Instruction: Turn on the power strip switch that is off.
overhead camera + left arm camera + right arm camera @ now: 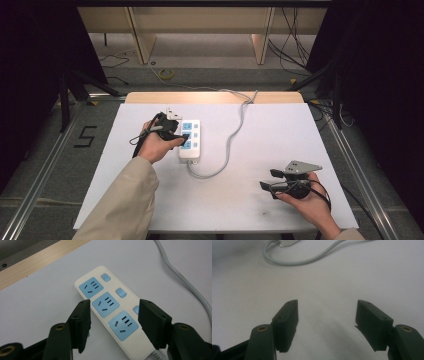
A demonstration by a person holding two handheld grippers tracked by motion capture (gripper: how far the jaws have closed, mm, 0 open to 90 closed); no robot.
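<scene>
On the left side of the white table (pixel 150 200), the left gripper (pixel 181 137) hangs over a white power strip (pixel 190 140) with three blue sockets and a blue switch beside each. Its jaws stand spread, one on either side of the strip's near end in the left gripper view (pixel 113 326), and the pads do not press on the casing; nothing is pinched. The strip lies flat on the table's left half, near the far edge, with all sockets bare and no plug anywhere in sight. Its grey cord (pixel 232 135) leaves the near end, loops toward the middle of the table and runs off over the far edge. Further right, well apart from the strip, the right gripper (pixel 267 179) rests low near the front right corner, jaws wide and holding nothing (pixel 325 322), pointing toward the cord's loop (pixel 294 261). Judging by this, the work on the strip is at a handling stage: whether the strip is being released or approached I cannot tell, and any moving or switching looks yet to be settled.
</scene>
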